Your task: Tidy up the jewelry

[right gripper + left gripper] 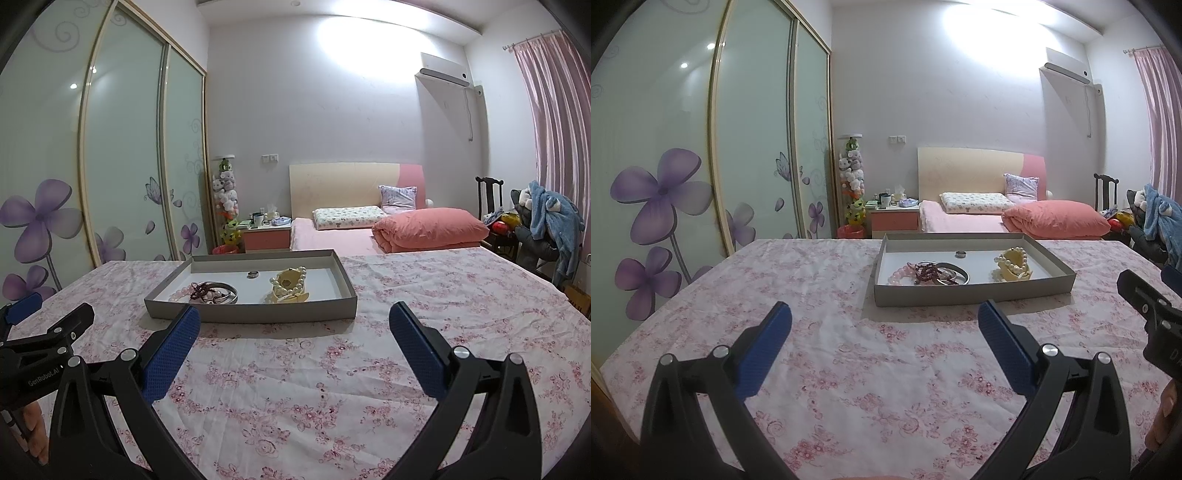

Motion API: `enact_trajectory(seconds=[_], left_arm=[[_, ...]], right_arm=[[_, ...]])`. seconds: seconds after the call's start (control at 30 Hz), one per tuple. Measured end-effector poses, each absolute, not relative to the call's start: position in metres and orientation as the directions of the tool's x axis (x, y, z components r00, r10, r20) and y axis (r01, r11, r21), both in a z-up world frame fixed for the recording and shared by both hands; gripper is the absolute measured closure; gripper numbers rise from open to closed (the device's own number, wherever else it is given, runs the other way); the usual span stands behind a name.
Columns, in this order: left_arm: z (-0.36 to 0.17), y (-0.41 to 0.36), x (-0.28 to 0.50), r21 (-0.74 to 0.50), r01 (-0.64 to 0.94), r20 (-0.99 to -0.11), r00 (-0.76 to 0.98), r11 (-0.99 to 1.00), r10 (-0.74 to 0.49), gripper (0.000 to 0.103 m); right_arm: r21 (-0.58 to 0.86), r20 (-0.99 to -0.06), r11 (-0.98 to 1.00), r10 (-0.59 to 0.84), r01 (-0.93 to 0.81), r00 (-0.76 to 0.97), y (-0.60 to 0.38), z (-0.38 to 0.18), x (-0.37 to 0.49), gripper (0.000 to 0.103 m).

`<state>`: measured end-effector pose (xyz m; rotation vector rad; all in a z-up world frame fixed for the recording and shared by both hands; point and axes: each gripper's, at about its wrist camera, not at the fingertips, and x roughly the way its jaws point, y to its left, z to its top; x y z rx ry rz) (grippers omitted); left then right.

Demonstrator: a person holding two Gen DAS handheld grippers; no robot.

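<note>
Left wrist view: left tool spread wide, grasping nothing, above the floral-clothed desk. Grey tray sits ahead, slightly right, long axis running left-right across the view. Inside: tangle of bracelets at left end, small ring toward the far wall, pearl strand on cream holder at right. Right wrist view: right tool likewise released, empty; tray ahead-left.
</note>
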<state>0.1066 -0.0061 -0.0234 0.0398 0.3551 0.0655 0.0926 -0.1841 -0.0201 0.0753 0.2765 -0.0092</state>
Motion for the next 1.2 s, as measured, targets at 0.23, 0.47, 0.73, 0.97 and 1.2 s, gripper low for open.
enact_trajectory(seconds=[0.23, 0.47, 0.73, 0.97, 1.2], left_arm=[[-0.0232, -0.0062, 0.1066, 0.050, -0.057, -0.347, 0.935, 0.997, 0.071, 0.004], [-0.0235, -0.0065, 0.1062, 0.050, -0.056, -0.347, 0.935, 0.997, 0.070, 0.004], [-0.0233, -0.0075, 0.1063, 0.050, -0.056, -0.347, 0.935, 0.997, 0.070, 0.004], [-0.0222, -0.0119, 0.1056, 0.051, -0.057, -0.337, 0.939, 0.997, 0.071, 0.004], [-0.0192, -0.0106, 0.1069, 0.047, -0.053, -0.336, 0.940, 0.997, 0.066, 0.004]], right_arm=[[0.072, -0.273, 0.997, 0.001, 0.019, 0.962, -0.1844, -0.0196, 0.0930, 0.002], [0.073, -0.274, 0.997, 0.001, 0.020, 0.962, -0.1843, -0.0200, 0.0927, 0.002], [0.073, -0.274, 0.997, 0.001, 0.019, 0.962, -0.1845, -0.0196, 0.0928, 0.002], [0.074, -0.270, 0.997, 0.000, 0.021, 0.963, -0.1843, -0.0194, 0.0919, 0.002], [0.074, -0.270, 0.997, 0.000, 0.021, 0.963, -0.1845, -0.0191, 0.0920, 0.002]])
